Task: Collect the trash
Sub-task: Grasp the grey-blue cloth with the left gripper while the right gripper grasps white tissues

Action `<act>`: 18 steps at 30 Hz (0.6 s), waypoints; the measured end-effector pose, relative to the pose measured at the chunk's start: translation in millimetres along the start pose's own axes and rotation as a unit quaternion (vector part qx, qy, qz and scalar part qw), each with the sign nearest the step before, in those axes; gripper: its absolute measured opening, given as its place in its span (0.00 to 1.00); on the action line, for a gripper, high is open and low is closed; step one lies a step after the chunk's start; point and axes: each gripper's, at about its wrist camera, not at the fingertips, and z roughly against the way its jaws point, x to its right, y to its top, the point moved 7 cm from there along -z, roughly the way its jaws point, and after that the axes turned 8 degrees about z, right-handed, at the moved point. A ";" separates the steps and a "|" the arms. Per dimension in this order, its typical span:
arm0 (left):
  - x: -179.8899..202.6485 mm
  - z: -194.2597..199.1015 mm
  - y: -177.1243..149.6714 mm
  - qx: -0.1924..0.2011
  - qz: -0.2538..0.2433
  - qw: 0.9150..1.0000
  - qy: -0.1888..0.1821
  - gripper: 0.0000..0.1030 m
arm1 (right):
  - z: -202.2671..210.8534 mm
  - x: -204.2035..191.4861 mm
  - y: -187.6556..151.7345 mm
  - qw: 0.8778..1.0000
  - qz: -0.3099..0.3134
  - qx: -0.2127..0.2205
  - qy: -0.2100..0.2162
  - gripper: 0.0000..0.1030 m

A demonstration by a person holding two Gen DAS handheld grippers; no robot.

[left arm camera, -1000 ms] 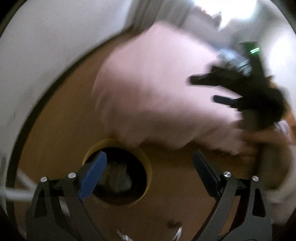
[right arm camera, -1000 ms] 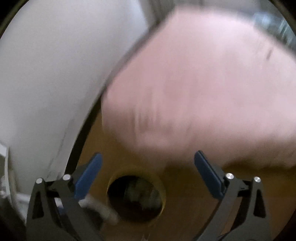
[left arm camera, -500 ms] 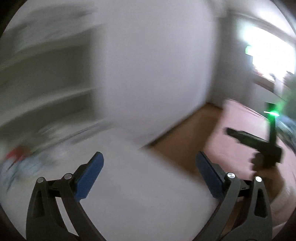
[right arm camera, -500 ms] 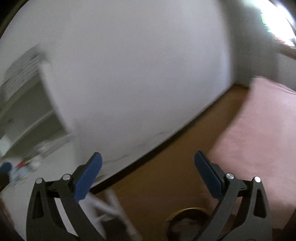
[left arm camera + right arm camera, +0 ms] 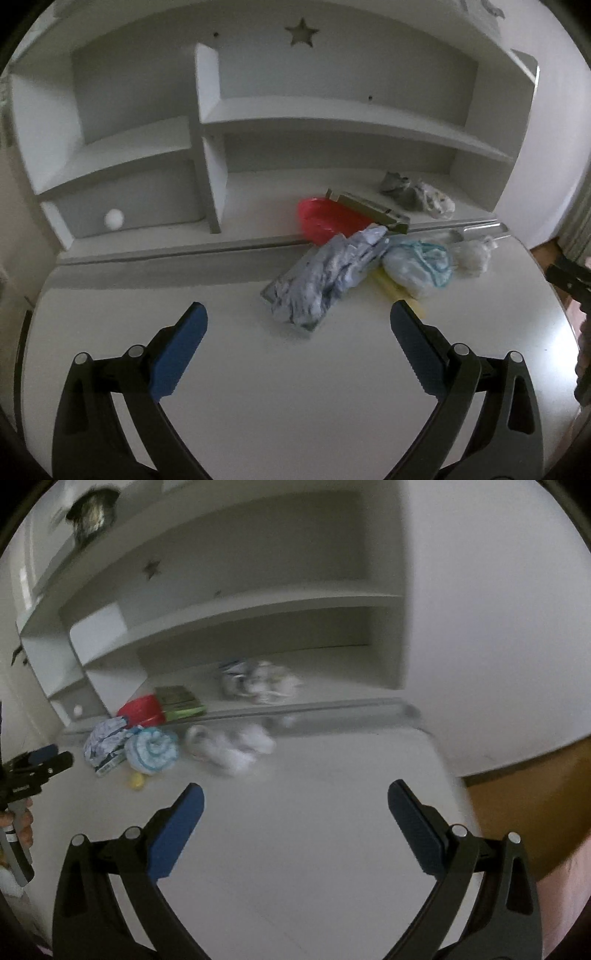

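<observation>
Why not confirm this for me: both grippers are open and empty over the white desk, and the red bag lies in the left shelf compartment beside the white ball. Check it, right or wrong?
One detail is wrong. The red bag lies in the right compartment, against the green box; the white ball sits alone in the left one, as the left wrist view shows. Both the left gripper and right gripper are open and empty over the white desk.

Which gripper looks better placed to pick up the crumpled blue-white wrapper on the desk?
Left, probably. The open left gripper faces the crumpled blue-white wrapper just ahead of its fingertips; from the open right gripper that wrapper sits far off to the side.
</observation>
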 end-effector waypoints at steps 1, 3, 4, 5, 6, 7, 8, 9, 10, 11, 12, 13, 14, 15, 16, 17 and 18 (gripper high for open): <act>3.4 -10.6 2.6 -0.004 -0.005 1.000 -0.002 0.93 | -9.2 -5.2 5.5 1.000 0.005 -0.005 0.002 0.94; 0.3 -26.0 13.8 -0.014 -0.016 1.000 -0.005 0.93 | -39.4 -18.3 17.8 1.000 0.015 -0.020 0.001 0.94; 2.6 -36.1 18.4 -0.020 -0.023 0.999 -0.009 0.91 | -46.6 -19.0 21.5 0.999 0.018 -0.026 0.000 0.94; 1.5 -43.8 21.8 -0.028 -0.029 0.999 -0.011 0.81 | -60.3 -23.7 26.9 0.999 0.025 -0.035 -0.004 0.94; 4.7 -49.1 23.1 -0.036 -0.032 0.999 -0.009 0.76 | -66.1 -24.0 30.5 0.999 0.028 -0.041 -0.006 0.94; 5.8 -55.7 23.2 -0.045 -0.034 0.998 -0.014 0.71 | -77.0 -27.3 31.9 0.998 0.033 -0.051 -0.006 0.94; 8.1 -59.1 22.7 -0.051 -0.033 0.998 -0.021 0.71 | -84.5 -29.0 30.2 0.997 0.038 -0.061 -0.006 0.94; 10.0 -60.1 23.5 -0.054 -0.033 0.998 -0.025 0.71 | -87.0 -28.2 26.8 0.997 0.042 -0.067 -0.004 0.93; 11.3 -62.8 21.3 -0.058 -0.036 0.997 -0.028 0.68 | -90.9 -29.1 23.7 0.996 0.044 -0.072 -0.002 0.92; 11.9 -66.4 18.2 -0.061 -0.039 0.997 -0.030 0.62 | -94.9 -29.8 21.2 0.996 0.043 -0.075 0.003 0.81; 11.7 -68.4 16.6 -0.061 -0.039 0.997 -0.031 0.61 | -96.9 -30.6 19.9 0.996 0.041 -0.078 0.012 0.64; 10.5 -69.6 17.2 -0.057 -0.039 0.997 -0.026 0.55 | -95.0 -31.0 20.3 0.996 0.033 -0.072 0.027 0.59; 10.2 -68.5 18.1 -0.052 -0.039 0.998 -0.026 0.53 | -94.4 -30.8 20.4 0.997 0.031 -0.071 0.029 0.58; 10.0 -66.0 19.5 -0.047 -0.032 0.998 -0.036 0.53 | -93.3 -31.7 20.6 0.997 0.037 -0.067 0.028 0.56; 9.0 -62.2 21.5 -0.037 -0.023 0.998 -0.043 0.53 | -92.5 -33.5 20.3 0.997 0.041 -0.064 0.029 0.55; 8.8 -60.0 22.4 -0.029 -0.021 0.998 -0.043 0.53 | -90.2 -35.1 20.8 0.997 0.040 -0.058 0.036 0.55; 6.1 -55.0 24.7 -0.016 -0.019 0.999 -0.041 0.53 | -88.0 -38.0 22.8 0.997 0.040 -0.048 0.037 0.55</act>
